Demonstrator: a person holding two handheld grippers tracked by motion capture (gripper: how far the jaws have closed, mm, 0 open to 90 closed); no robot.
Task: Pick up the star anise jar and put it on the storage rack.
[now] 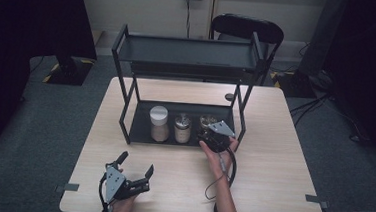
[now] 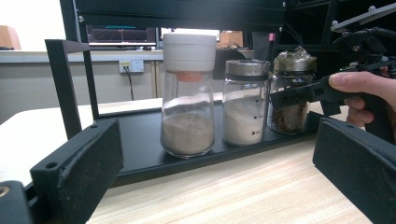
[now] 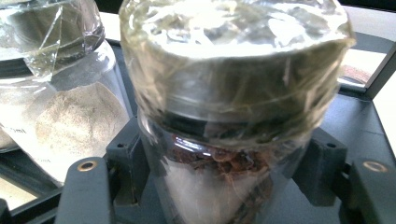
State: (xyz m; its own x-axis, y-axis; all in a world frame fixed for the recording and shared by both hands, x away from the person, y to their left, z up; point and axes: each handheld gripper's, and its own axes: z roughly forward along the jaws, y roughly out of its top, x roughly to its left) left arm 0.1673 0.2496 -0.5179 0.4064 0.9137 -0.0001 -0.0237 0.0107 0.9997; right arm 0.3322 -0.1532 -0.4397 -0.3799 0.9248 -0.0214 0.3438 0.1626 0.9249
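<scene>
Three jars stand in a row on the lower shelf of a black rack (image 1: 125,116): a white-lidded jar (image 1: 158,123) of tan powder, a metal-lidded jar (image 1: 182,128) of white powder, and a jar with a film-wrapped lid (image 1: 206,120) and dark brown contents. My right gripper (image 1: 208,132) reaches onto the shelf, and its jaws sit against both sides of the wrapped jar (image 3: 233,93), which stands upright on the shelf. Near the table's front left, my left gripper (image 1: 136,164) is open with nothing between its jaws. It faces the white-lidded jar (image 2: 188,93) from a distance.
The rack's upper shelf (image 1: 187,53) overhangs the jars, and its uprights (image 1: 241,107) flank them closely. A dark chair (image 1: 247,27) stands behind the light wooden table (image 1: 272,157). A small black disc (image 1: 229,97) lies behind the rack.
</scene>
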